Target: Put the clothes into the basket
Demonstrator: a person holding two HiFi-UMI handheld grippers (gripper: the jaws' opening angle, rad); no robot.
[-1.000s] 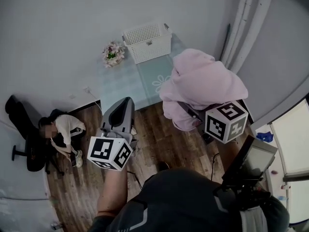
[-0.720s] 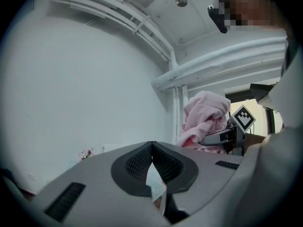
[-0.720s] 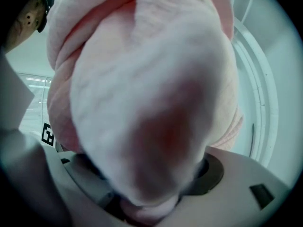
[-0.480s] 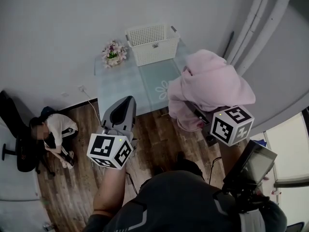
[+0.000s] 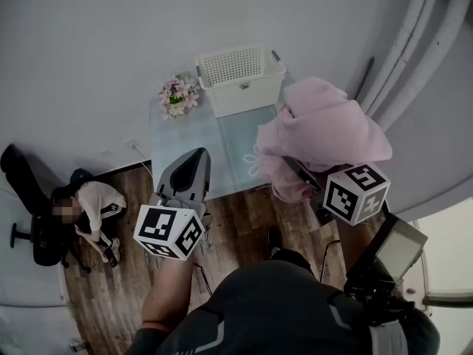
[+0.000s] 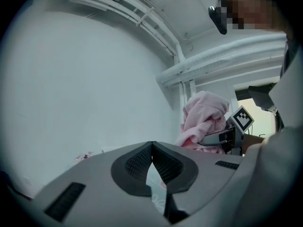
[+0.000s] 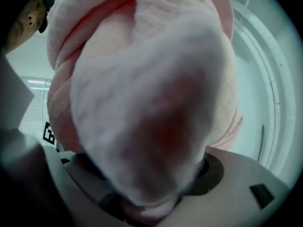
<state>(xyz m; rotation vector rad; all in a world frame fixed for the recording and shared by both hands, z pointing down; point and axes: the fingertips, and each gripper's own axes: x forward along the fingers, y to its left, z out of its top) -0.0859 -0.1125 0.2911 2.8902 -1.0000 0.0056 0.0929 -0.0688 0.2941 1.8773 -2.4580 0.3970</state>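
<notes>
1. The flowers (image 5: 177, 93) sit at the far edge of the counter (image 5: 188, 143), just left of the white basket (image 5: 240, 76). The two stand close together but do not touch.
2. The basket stands at the counter's far right corner, against the wall (image 5: 111, 43), with its open top up.
3. My right gripper (image 5: 295, 170) has its jaws clamped on the pink garment (image 5: 325, 135). The bundle hangs over the counter's right edge, on the near side of the basket and apart from it. In the right gripper view the cloth fills nearly the whole picture and blocks my sight of the basket.
4. My left gripper (image 5: 188, 170) is over the counter's near edge. Its jaws are together at the tips, with nothing between them.
5. The counter is a pale glass top with a flower print near its middle. Bare top lies between my left gripper and the basket.
6. The wooden floor (image 5: 244, 213) runs under the counter. To the left a person (image 5: 89, 205) sits low by a dark chair (image 5: 33, 228), well away from the counter.
7. Pale pipes (image 5: 414, 43) run up the wall to the right, beyond the garment.
</notes>
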